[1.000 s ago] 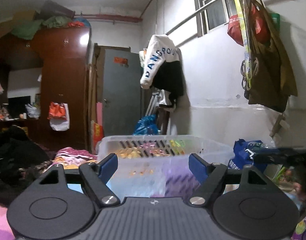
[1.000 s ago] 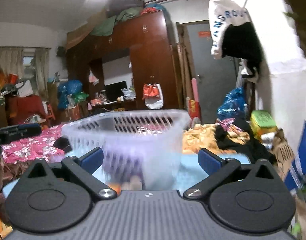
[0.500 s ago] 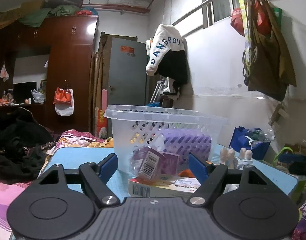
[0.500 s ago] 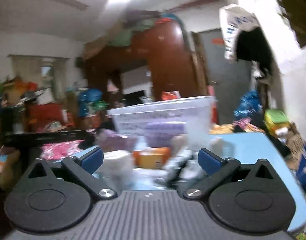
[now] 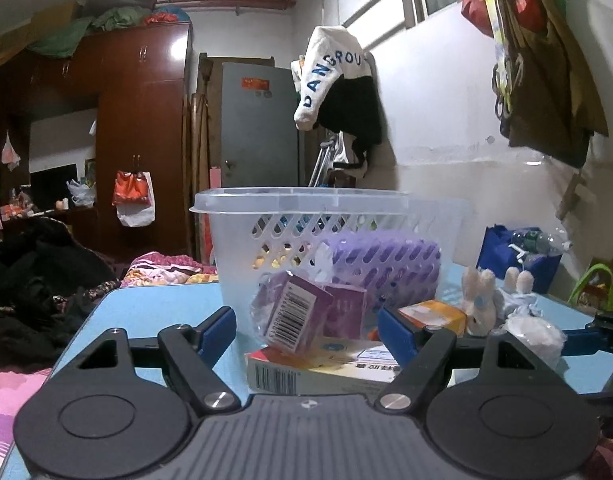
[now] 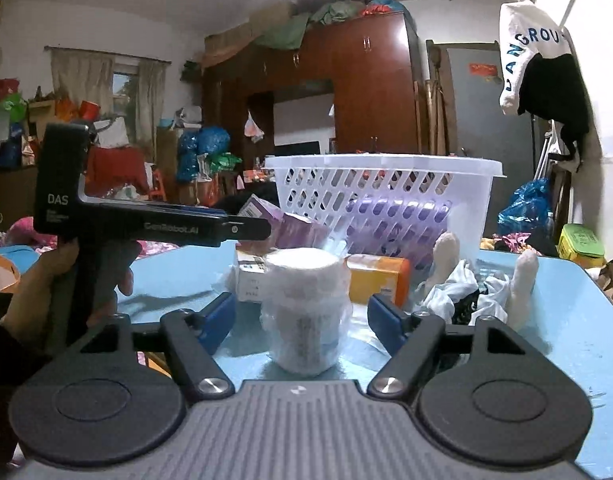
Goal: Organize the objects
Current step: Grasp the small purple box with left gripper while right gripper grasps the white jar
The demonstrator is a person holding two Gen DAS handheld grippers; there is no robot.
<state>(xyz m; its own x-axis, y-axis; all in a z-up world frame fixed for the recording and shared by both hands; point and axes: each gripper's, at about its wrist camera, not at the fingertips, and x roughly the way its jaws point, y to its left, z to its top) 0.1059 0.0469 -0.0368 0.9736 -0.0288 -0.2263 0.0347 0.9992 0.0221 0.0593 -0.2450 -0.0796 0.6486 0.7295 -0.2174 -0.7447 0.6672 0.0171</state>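
A translucent white basket (image 5: 330, 216) (image 6: 386, 200) stands on the blue table (image 5: 146, 320) with a purple roll (image 5: 386, 260) inside. In front of it lie purple boxes in a plastic bag (image 5: 302, 316), a flat white and orange box (image 5: 318, 368), an orange box (image 6: 378, 276) and a plush rabbit (image 5: 482, 300). My left gripper (image 5: 306, 332) is open, and the bagged boxes lie just ahead between its fingers. My right gripper (image 6: 302, 320) has its jaws closing around a white wrapped jar (image 6: 306, 308). Small gaps remain at both pads.
A hand (image 6: 46, 280) holds the left gripper (image 6: 146, 224) at the left of the right wrist view. White and black cloth (image 6: 466, 300) lies right of the jar. Blue bags (image 5: 518, 256) and a cluttered bed (image 5: 46, 280) flank the table. Clothes hang on the wall (image 5: 338, 92).
Both grippers have come down from basket height to table level. The right one swung onto the wrapped jar, which now stands between its fingers, and those fingers have narrowed.
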